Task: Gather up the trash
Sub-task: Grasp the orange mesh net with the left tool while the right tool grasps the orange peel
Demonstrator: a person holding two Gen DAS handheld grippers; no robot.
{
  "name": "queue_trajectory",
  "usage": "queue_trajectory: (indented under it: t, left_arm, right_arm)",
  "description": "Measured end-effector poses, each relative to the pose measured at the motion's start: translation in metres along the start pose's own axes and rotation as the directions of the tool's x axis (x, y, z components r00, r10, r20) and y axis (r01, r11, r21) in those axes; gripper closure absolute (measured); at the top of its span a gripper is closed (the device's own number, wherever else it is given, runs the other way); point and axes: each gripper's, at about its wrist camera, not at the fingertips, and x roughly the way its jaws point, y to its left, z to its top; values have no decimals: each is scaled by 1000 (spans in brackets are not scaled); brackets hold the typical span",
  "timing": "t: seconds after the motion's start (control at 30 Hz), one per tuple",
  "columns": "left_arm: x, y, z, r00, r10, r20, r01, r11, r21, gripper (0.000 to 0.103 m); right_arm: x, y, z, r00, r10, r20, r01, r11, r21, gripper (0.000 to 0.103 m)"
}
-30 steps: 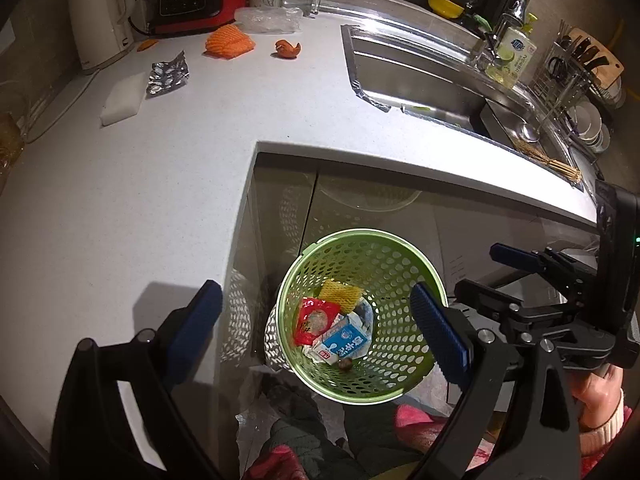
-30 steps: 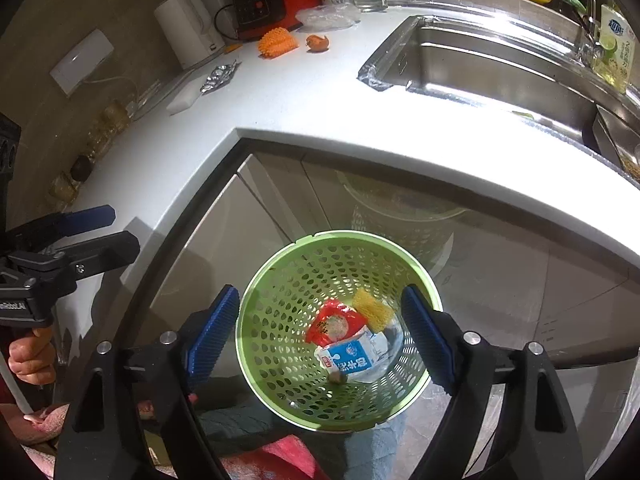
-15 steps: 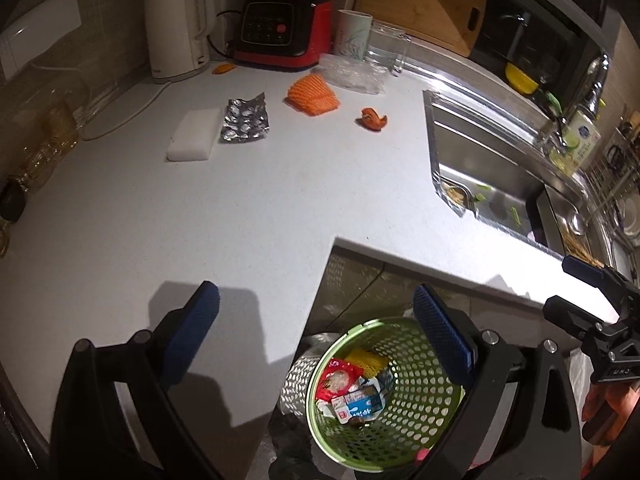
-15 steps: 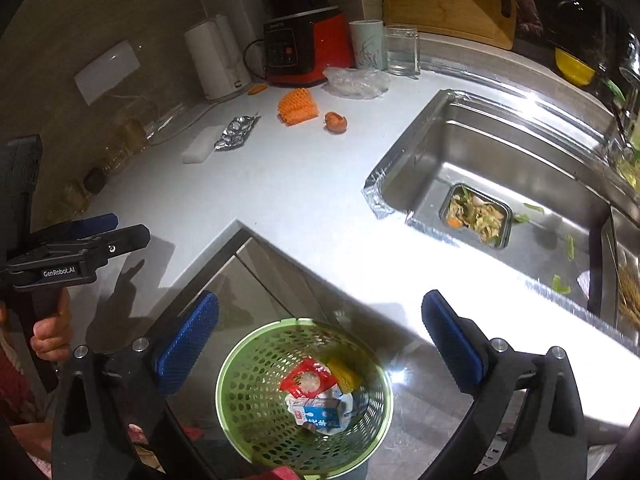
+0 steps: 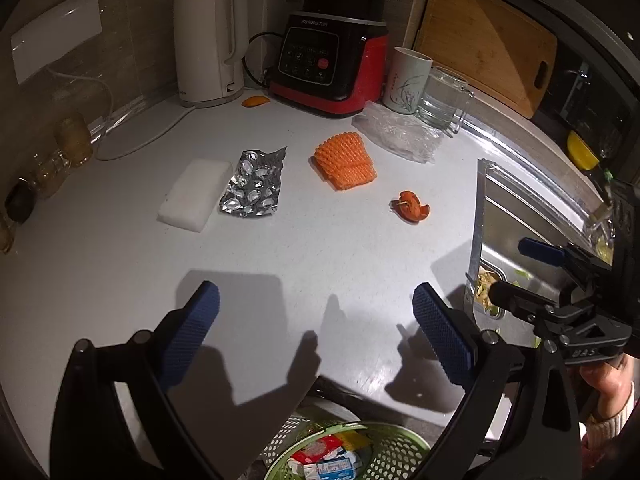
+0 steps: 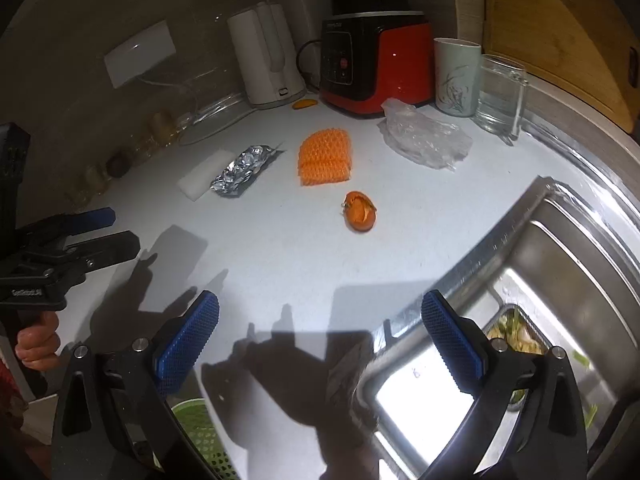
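Observation:
Trash lies on the white counter (image 5: 120, 272): a silver blister pack (image 5: 254, 186) (image 6: 240, 170), an orange foam net (image 5: 345, 162) (image 6: 325, 157), an orange peel (image 5: 412, 208) (image 6: 360, 217), a small peel (image 5: 256, 101) by the kettle, and a clear plastic bag (image 5: 396, 133) (image 6: 426, 138). The green perforated bin (image 5: 352, 454) (image 6: 196, 420) with wrappers sits below the counter edge. My left gripper (image 5: 316, 338) is open and empty above the counter front. My right gripper (image 6: 320, 342) is open and empty near the sink corner.
A white sponge block (image 5: 195, 196), white kettle (image 5: 206, 44), red blender base (image 5: 328, 68), mug (image 5: 407, 79) and glass (image 5: 442, 98) stand at the back. The steel sink (image 6: 560, 300) with food scraps lies on the right. Jars (image 5: 60, 152) line the left wall.
Both grippers have risen and tilted up from over the bin toward the counter. The bin has slid to the bottom edge of both views. Both stay open.

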Motion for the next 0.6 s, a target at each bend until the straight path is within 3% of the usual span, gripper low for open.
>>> queue_trajectory:
  t: [0.1, 0.3, 0.6]
  left_arm:
    - [17, -5, 10, 1000, 26, -4, -26, 999, -22, 10]
    - [45, -11, 25, 998, 54, -16, -55, 997, -54, 10]
    - [63, -14, 40, 998, 59, -19, -60, 994, -89, 10]
  right_arm:
    - [34, -14, 21, 1000, 17, -19, -18, 999, -36, 5]
    - [87, -34, 46, 996, 30, -83, -33, 999, -42, 21]
    - [112, -35, 55, 991, 38, -125, -46, 997, -69, 36]
